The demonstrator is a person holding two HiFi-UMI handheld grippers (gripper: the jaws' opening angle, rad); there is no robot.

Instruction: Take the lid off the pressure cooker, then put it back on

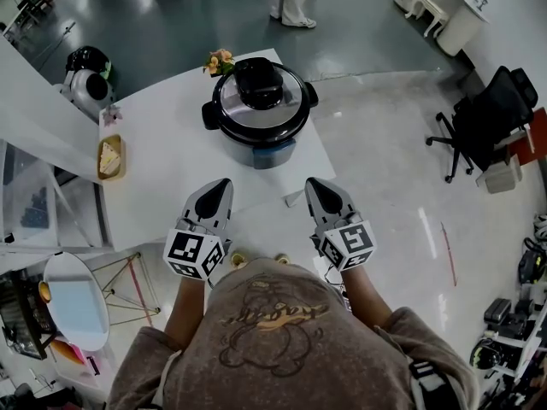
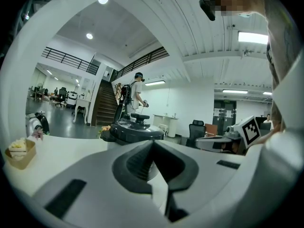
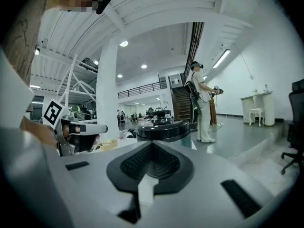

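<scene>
Now, jaws: left gripper (image 1: 220,188) pressed together, nothing between. Right gripper (image 1: 319,187) the same, shut and empty. I hold both about level at the near edge of the table (image 1: 162,173), side by side, pointing at the cooker (image 1: 256,139) and well short of it.

The lid (image 1: 261,101) sits on the cooker, handle (image 1: 258,82) up, seated evenly as far as I can tell.

My judgement is that this fits two stages: lid waiting to come off, or lid put back with the job closed. Nothing here settles which, so I call no next move.
</scene>
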